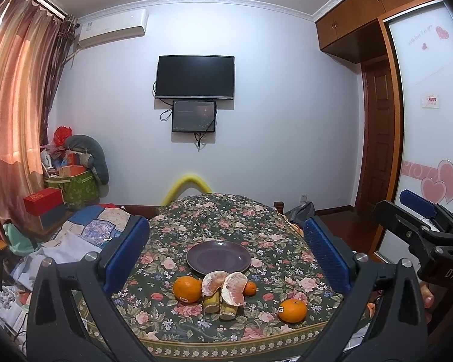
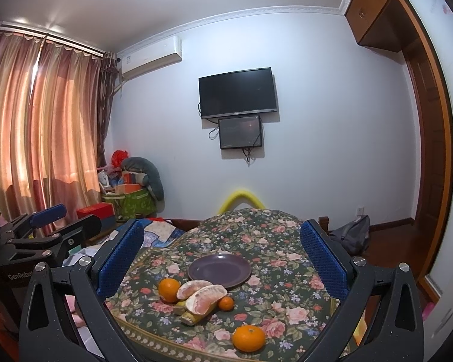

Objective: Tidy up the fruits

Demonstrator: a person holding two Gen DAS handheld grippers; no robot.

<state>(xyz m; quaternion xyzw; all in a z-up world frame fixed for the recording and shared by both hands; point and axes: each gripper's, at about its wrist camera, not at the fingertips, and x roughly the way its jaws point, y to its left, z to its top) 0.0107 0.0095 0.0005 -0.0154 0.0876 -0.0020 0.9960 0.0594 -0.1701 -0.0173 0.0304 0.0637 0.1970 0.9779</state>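
The black body of the right hand-held gripper [image 1: 419, 211] carries the white letters "DAS". The black body of the left hand-held gripper [image 2: 62, 221] reads "GenRobo", the rest cut off. Pale cursive writing on the white wardrobe door [image 1: 422, 90] and small white stickers on two oranges are too small to read.

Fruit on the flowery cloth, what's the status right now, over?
Left gripper open, empty. Right gripper open, empty. Purple plate bare; oranges, pomelo segments, banana pieces on cloth beside it. Nothing blocking.
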